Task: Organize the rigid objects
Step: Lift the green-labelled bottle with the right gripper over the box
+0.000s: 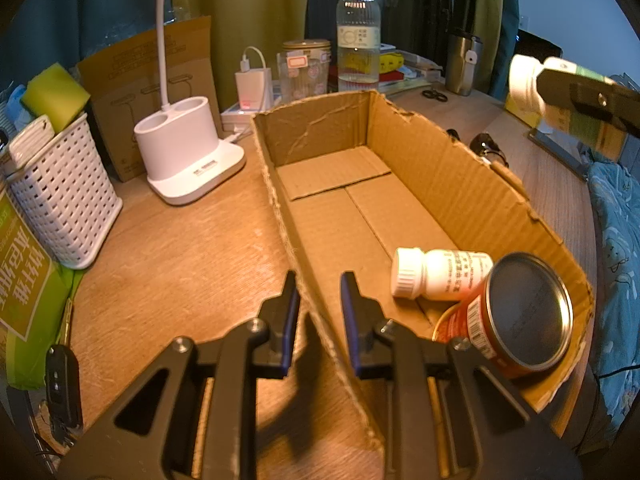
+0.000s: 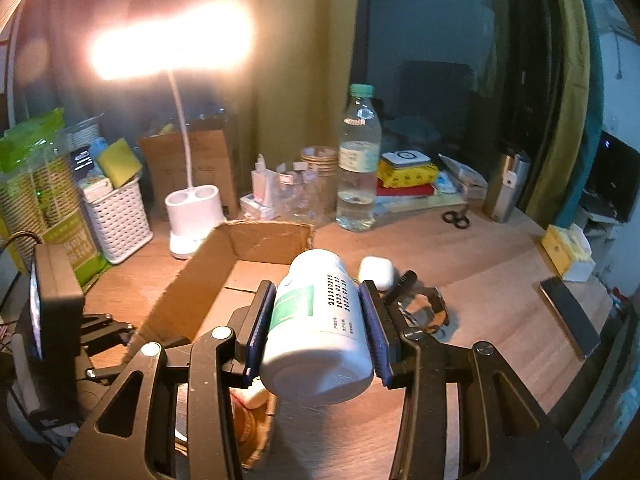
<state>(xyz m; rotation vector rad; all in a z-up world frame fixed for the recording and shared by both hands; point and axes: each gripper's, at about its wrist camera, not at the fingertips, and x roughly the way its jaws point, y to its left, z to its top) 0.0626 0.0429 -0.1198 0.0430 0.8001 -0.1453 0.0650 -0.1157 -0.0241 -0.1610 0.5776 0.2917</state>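
Observation:
An open cardboard box lies on the wooden desk. Inside its near end lie a small white pill bottle and a red tin can on its side. My left gripper straddles the box's left wall, fingers slightly apart and empty. My right gripper is shut on a large white bottle with a green label, held above the box. The bottle also shows at the far right of the left wrist view. A white earbud case and a watch lie right of the box.
A white desk lamp base, a white woven basket, a car key and a green package stand left of the box. A water bottle, scissors, a steel tumbler, a phone and a yellow box are behind and right.

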